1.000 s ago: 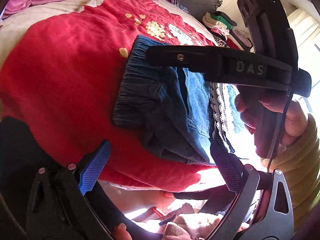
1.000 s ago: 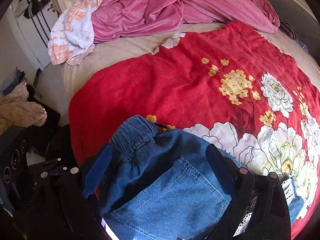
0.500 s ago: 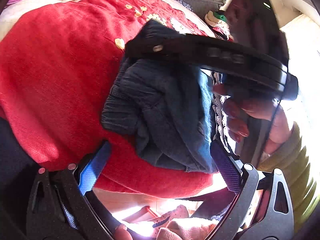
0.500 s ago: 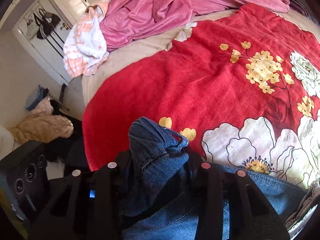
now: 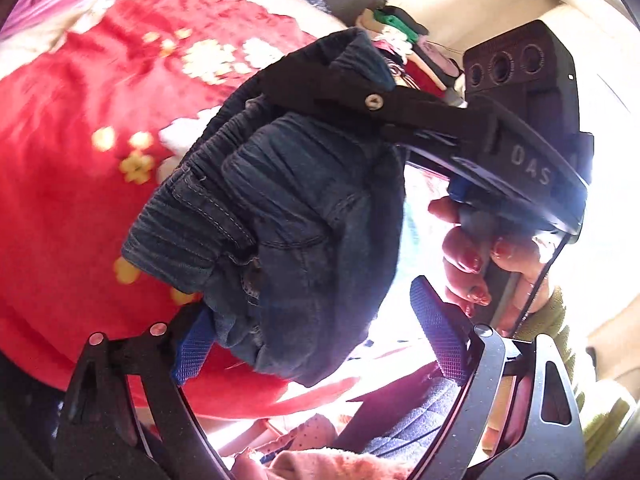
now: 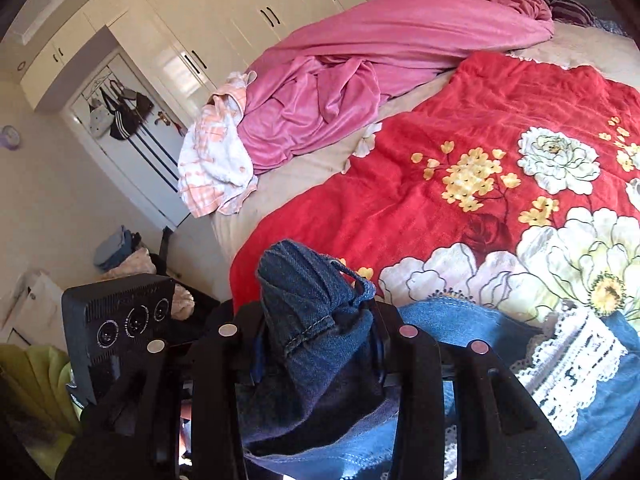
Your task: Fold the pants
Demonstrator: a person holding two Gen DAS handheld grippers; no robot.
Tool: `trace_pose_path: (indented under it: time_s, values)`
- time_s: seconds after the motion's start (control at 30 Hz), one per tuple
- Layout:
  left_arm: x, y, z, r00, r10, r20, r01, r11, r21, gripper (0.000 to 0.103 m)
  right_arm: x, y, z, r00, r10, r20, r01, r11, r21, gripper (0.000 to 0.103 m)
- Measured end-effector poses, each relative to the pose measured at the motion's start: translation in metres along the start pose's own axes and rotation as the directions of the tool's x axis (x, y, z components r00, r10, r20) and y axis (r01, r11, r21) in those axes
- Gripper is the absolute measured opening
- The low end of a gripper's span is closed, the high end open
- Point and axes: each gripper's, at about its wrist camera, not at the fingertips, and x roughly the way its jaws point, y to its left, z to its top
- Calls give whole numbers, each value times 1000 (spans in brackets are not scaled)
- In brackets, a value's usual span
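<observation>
Right wrist view: pants [image 6: 316, 344] gripped at bunched waistband by right gripper [image 6: 316, 360], lifted above bed [image 6: 460, 216]. Left gripper [image 5: 316, 344] jaws closing, unpinched, pants hung between them.

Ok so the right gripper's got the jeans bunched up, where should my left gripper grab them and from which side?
Judging by how the jeans hang, take the gathered elastic waistband corner that sticks out toward the red blanket. Come from below, since the right gripper pinches the top. The left gripper, now closing, has fabric between its fingers but no grip yet.
</observation>
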Motion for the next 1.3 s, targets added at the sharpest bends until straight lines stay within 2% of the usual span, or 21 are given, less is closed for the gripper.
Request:
trace_pose_path:
  time_s: [0.27, 0.37, 0.43, 0.5, 0.57, 0.7, 0.8, 0.87, 0.93, 0.97, 1.03, 1.1, 1.13, 1.17, 1.23, 1.3]
  values:
    - [30, -59, 10, 1000, -12, -25, 14, 994, 109, 83, -62, -36, -15, 995, -34, 94, 29, 998, 51, 36]
    - [44, -75, 7, 998, -33, -58, 41, 989, 139, 83, -86, -51, -28, 991, -30, 127, 19, 996, 89, 39]
    - [52, -82, 2, 992, -82, -99, 96, 984, 149, 83, -102, -63, -40, 988, -33, 153, 13, 991, 133, 55]
    - [56, -87, -2, 981, -134, -139, 157, 973, 170, 83, -121, -74, -54, 981, -62, 185, 29, 984, 177, 65]
    - [52, -88, -6, 978, -152, -146, 178, 965, 192, 83, -137, -84, -66, 971, -114, 209, 66, 972, 226, 69]
    - [38, -85, -1, 993, -89, -74, 103, 973, 206, 83, -159, -92, -87, 951, -217, 221, 152, 949, 277, 69]
    - [46, -84, 6, 999, 33, -40, -23, 971, 237, 83, -157, -82, -95, 948, -245, 205, 191, 949, 251, 69]
    - [60, -85, 4, 992, 122, -38, -107, 955, 276, 80, -148, -72, -100, 953, -240, 183, 200, 956, 213, 72]
    - [73, -81, 0, 972, 229, -56, -201, 930, 306, 77, -134, -62, -106, 949, -290, 123, 270, 950, 158, 75]
    - [78, -77, -5, 965, 253, -70, -219, 924, 314, 77, -126, -58, -110, 937, -339, 80, 328, 936, 127, 75]
    - [81, -73, -18, 959, 270, -87, -227, 916, 330, 76, -113, -56, -120, 895, -445, 8, 444, 893, 70, 75]
    - [84, -72, -24, 954, 287, -80, -243, 905, 350, 76, -106, -55, -130, 852, -523, -24, 524, 852, 12, 75]
    - [88, -71, -25, 955, 284, -84, -238, 905, 353, 76, -104, -57, -134, 835, -549, -28, 549, 836, -5, 81]
    - [91, -68, -26, 955, 283, -92, -234, 906, 352, 76, -102, -62, -139, 834, -550, -36, 551, 835, 5, 83]
    - [93, -63, -27, 953, 283, -107, -233, 912, 337, 76, -101, -72, -144, 853, -520, -49, 522, 850, 70, 85]
    - [87, -61, -27, 958, 264, -114, -217, 923, 319, 76, -109, -71, -147, 862, -506, -20, 505, 858, 97, 85]
